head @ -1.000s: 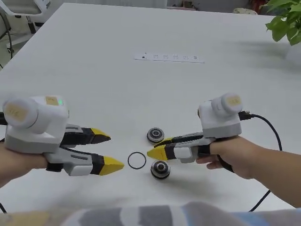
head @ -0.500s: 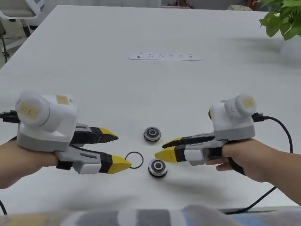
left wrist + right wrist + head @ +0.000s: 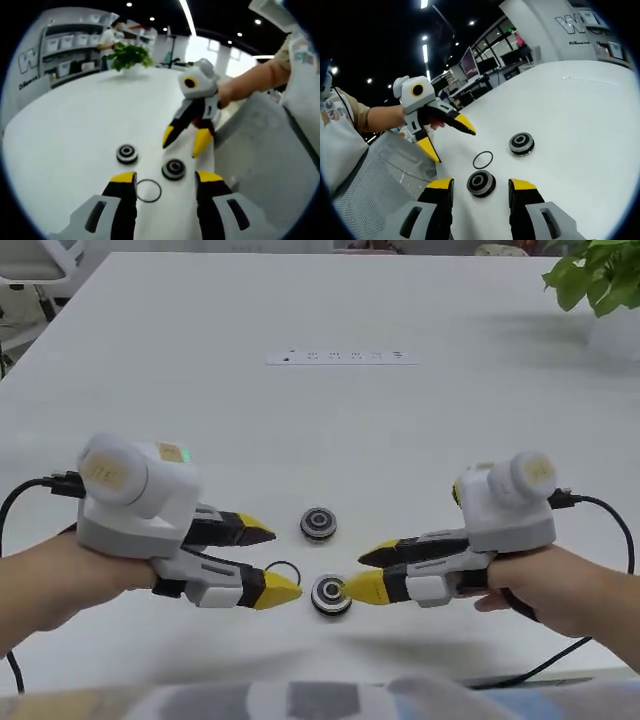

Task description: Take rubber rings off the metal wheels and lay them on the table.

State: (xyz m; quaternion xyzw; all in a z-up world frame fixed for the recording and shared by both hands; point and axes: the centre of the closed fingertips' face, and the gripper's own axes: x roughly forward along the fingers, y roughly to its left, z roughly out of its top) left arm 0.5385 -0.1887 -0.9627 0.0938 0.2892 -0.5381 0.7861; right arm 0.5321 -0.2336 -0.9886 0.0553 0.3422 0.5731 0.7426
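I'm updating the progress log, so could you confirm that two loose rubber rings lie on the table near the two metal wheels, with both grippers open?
Not quite: one loose rubber ring lies on the table, not two, as the right gripper view shows. It does lie near the far wheel and the near wheel, and the left gripper and right gripper are both open.

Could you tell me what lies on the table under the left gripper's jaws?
A loose black rubber ring lies flat on the table beneath the left gripper. From the head view its lower fingertip covers the ring's near part; the left gripper view shows it whole.
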